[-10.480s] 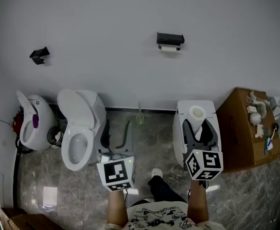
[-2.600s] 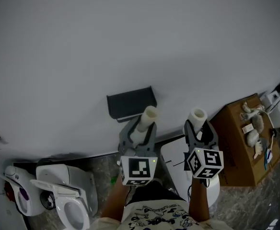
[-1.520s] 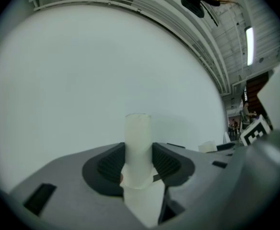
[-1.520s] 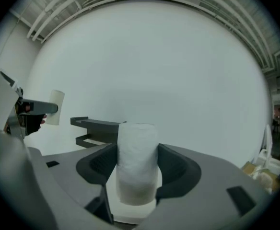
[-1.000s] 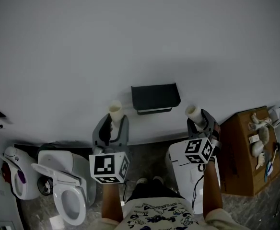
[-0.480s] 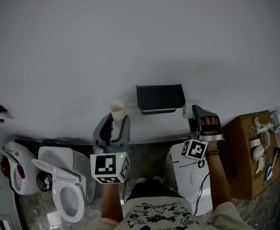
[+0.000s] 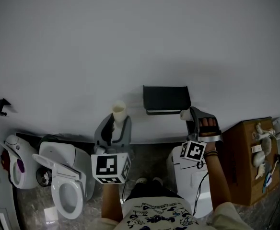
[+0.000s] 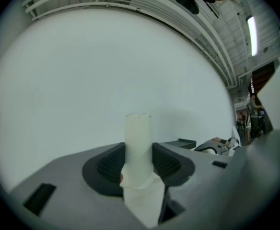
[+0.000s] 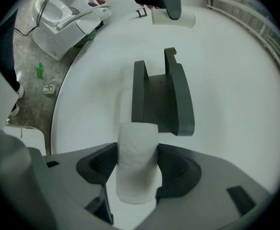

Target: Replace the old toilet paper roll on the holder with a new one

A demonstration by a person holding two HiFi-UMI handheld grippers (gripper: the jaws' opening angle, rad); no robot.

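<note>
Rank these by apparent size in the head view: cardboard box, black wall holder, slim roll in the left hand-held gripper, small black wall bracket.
1. cardboard box
2. black wall holder
3. slim roll and small black wall bracket look alike; the roll sits nearer the camera, so unranked.

We face a plain pale wall [image 7: 130, 42], evenly lit. At the left an open white toilet [image 7: 65, 195] stands on the grey marbled floor [image 7: 149, 161]. At the right is a brown cardboard box [image 7: 244, 159] (small clutter on top). A black bracket [image 7: 0, 106] sits far left.
</note>
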